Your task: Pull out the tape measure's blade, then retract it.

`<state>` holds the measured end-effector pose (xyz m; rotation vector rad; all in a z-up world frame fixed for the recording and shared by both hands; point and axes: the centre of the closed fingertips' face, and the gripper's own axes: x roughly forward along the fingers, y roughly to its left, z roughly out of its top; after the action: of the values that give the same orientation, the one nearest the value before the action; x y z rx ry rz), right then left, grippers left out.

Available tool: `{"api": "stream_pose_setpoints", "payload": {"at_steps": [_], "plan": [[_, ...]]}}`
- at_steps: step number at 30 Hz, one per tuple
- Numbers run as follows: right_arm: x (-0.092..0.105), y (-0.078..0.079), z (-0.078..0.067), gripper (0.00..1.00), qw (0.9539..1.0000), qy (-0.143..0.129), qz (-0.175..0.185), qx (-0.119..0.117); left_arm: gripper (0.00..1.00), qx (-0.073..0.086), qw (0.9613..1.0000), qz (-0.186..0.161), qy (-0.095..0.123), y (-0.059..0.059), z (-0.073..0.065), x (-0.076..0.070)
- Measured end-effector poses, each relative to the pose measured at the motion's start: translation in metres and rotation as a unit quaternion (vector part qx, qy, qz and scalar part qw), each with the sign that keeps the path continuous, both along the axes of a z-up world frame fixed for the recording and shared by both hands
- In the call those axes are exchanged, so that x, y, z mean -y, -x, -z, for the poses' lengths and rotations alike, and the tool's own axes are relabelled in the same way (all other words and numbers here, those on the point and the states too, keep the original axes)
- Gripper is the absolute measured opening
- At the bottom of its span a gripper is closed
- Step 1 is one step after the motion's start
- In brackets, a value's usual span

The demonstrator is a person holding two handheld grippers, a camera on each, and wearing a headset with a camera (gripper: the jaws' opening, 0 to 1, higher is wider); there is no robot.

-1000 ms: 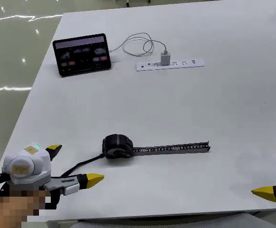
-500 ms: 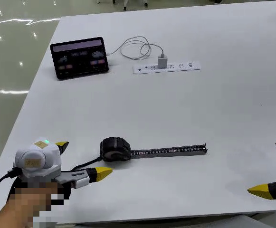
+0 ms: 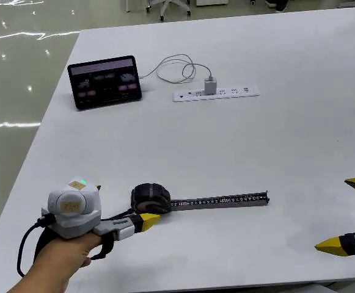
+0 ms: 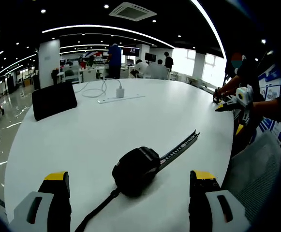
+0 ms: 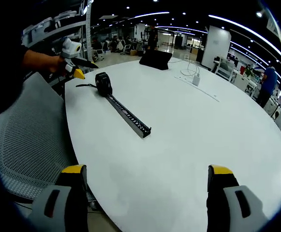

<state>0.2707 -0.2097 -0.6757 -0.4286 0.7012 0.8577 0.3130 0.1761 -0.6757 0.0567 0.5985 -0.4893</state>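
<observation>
White table [image 3: 226, 140], tape measure [image 3: 151, 197] between tips of gaping left tool [image 4: 130, 175], seemingly untouched; right tool [image 5: 147, 169] gaping, apart.

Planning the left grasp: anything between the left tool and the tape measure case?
Nothing visible. The left tool is open, facing the tape measure case across bare table. Only the case's own black strap trails toward the tool.

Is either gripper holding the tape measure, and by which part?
Nothing is held. The left gripper is open at the tape measure case; the right gripper open, apart from the blade.
</observation>
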Motion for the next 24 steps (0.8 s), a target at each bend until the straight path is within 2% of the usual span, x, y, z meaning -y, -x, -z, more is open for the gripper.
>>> {"api": "stream_pose_setpoints", "payload": {"at_steps": [2,5,7,9,13,19,24], "plan": [[-0.002,-0.001,-0.001,1.00,1.0000,0.002,-0.005,-0.002,1.00,0.007,0.9999,-0.009,0.005,-0.002,-0.001,0.001],[-0.007,-0.005,-0.002,0.98,0.9999,0.004,-0.016,0.002,1.00,0.017,0.9994,-0.031,-0.006,-0.006,-0.001,-0.002],[-0.009,-0.008,-0.003,0.99,0.9997,0.007,-0.022,0.003,1.00,0.019,0.9989,-0.043,-0.003,-0.007,-0.001,-0.003],[-0.011,-0.011,-0.004,0.99,0.9996,0.008,-0.026,0.004,1.00,0.018,0.9984,-0.053,0.003,-0.009,0.001,-0.002],[-0.015,-0.015,-0.005,0.99,0.9994,0.010,-0.033,0.006,1.00,0.016,0.9983,-0.055,-0.003,-0.010,0.002,0.004],[-0.019,-0.017,-0.003,0.98,0.9988,0.015,-0.046,0.006,1.00,0.021,0.9972,-0.071,0.009,-0.018,-0.002,0.014],[-0.025,-0.020,-0.002,0.96,0.9981,0.020,-0.057,0.006,1.00,0.017,0.9966,-0.081,0.008,-0.019,0.005,0.021]]}}
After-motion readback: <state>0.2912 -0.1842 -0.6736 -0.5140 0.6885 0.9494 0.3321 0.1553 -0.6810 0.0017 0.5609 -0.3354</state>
